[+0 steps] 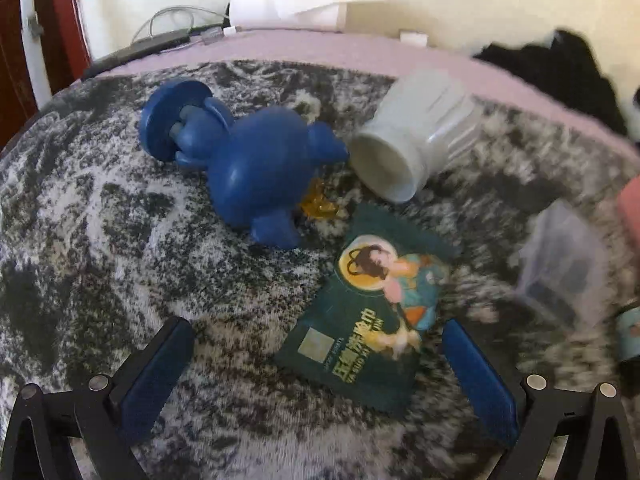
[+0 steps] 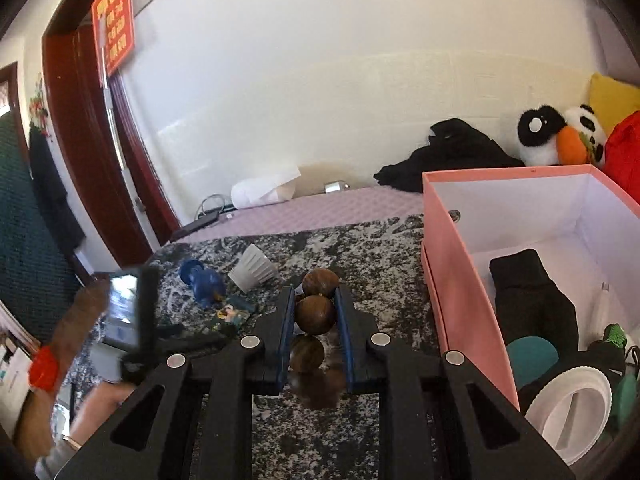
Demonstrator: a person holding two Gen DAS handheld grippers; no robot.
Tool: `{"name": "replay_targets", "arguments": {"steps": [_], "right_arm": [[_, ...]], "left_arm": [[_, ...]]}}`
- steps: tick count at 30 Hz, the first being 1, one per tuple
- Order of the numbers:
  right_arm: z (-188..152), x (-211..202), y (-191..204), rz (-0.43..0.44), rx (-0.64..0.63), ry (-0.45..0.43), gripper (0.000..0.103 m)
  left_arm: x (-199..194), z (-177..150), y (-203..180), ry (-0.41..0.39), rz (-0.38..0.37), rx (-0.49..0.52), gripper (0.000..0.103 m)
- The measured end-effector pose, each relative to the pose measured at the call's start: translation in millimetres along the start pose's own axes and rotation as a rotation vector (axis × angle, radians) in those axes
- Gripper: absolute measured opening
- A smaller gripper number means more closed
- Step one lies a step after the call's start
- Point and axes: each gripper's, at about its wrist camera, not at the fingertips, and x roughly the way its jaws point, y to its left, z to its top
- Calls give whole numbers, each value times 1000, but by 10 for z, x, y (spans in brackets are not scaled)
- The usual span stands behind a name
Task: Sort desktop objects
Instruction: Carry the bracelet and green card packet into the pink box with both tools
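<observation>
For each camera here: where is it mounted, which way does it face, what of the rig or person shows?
Left wrist: on the left gripper, open, angled down at the packet on the mat.
Right wrist: on the right gripper, shut on wooden beads, facing the wall beside the pink box; a hand shows.
Shared: blue toy, white cup, packet.

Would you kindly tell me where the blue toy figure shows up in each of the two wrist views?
Left wrist view: the blue toy figure lies on its side, upper centre-left, large, beyond the open left claw.
Right wrist view: small, left of centre, left of the right claw gripping brown wooden beads.
Shared landmark: the white ribbed cup tipped over just right of it.
</observation>
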Motion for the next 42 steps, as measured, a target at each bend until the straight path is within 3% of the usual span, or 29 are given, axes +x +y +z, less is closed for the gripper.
{"name": "replay_targets", "arguments": {"steps": [3,4,5,6,13,21,31,36,38,39,41,42], "right_arm": [[31,28,17,16,7,-6,22],[38,30,20,21,10,-7,22],[44,33,27,26,13,-8,22],[51,28,34,31,15,-9,22],[168,-243,156,73,20,-77,21],[360,-847,119,95,43,-198,21],[459,-1403,-472,-72,169,-298,21],[486,-1613,-838,-173,259,-339,21],[495,-1684,-979,-207,296,-353,21],[493,-1690,-1033,-207,313,-353,22],[483,-1719,-1116,-213,337,-359,30],[479,-1748,-1132,-222,343,-366,48]], "left_arm": [[24,3,-97,-17,12,39,100],[-1,8,-95,-30,1,40,91],[-32,14,-88,-43,-12,38,78],[-64,20,-80,-56,-26,37,45],[-371,0,-84,-55,-113,62,46],[-1670,204,-498,-317,-163,198,46],[-2482,115,-1567,-459,-333,391,46],[-2601,-49,-2147,-472,-385,489,47],[-2532,-90,-2349,-437,-412,500,48],[-2490,-104,-2420,-413,-431,494,52],[-2441,-144,-2545,-356,-475,486,85],[-2415,-154,-2589,-329,-489,481,103]]}}
